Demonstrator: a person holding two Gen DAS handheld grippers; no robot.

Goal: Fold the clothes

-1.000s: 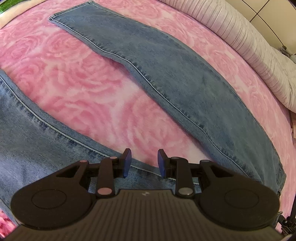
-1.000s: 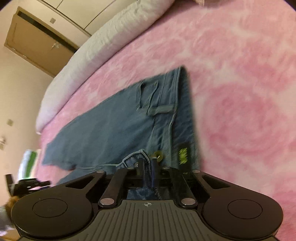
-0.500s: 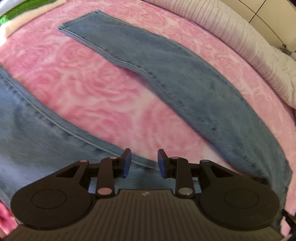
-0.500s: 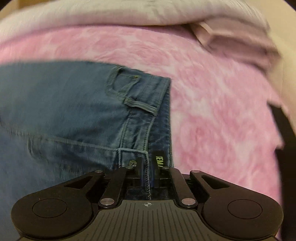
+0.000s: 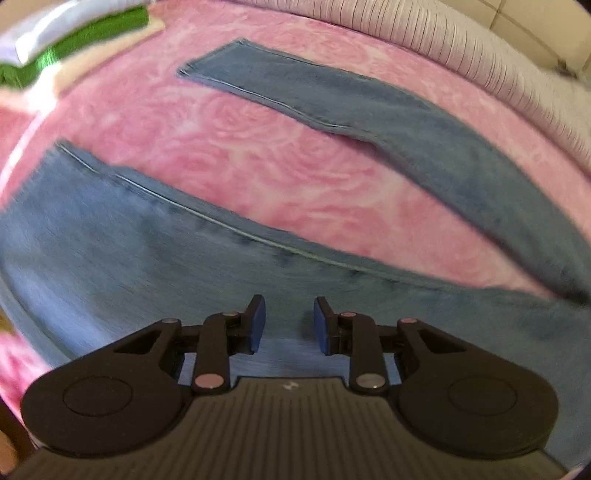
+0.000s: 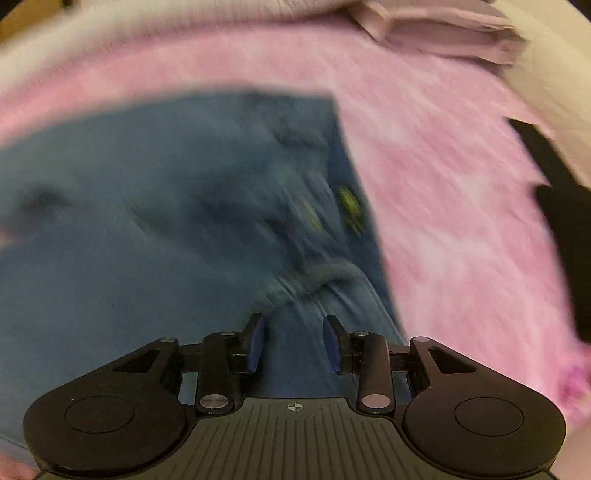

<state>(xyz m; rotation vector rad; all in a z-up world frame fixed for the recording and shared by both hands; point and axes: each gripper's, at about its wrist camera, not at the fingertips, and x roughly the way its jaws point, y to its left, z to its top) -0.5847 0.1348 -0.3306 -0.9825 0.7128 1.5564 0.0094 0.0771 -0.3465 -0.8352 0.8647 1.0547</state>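
A pair of blue jeans [image 5: 129, 266] lies spread on a pink rose-patterned bedspread [image 5: 258, 158]. In the left wrist view the two legs fan apart, the far leg [image 5: 406, 122] running to the upper left. My left gripper [image 5: 288, 321] is open and empty just above the near leg. In the right wrist view, which is blurred, the jeans' waistband end [image 6: 332, 221] with a green label lies ahead. My right gripper [image 6: 293, 343] is open and empty above the denim.
A long white striped bolster [image 5: 480, 48] runs along the far edge of the bed. Folded green and white clothes [image 5: 74, 40] sit at the upper left. Folded pale cloth [image 6: 443, 33] lies at the far right of the bed.
My right gripper was shut on the jeans' waistband; it has opened, let go and pulled back. My left gripper, still open, has moved back over the near leg.
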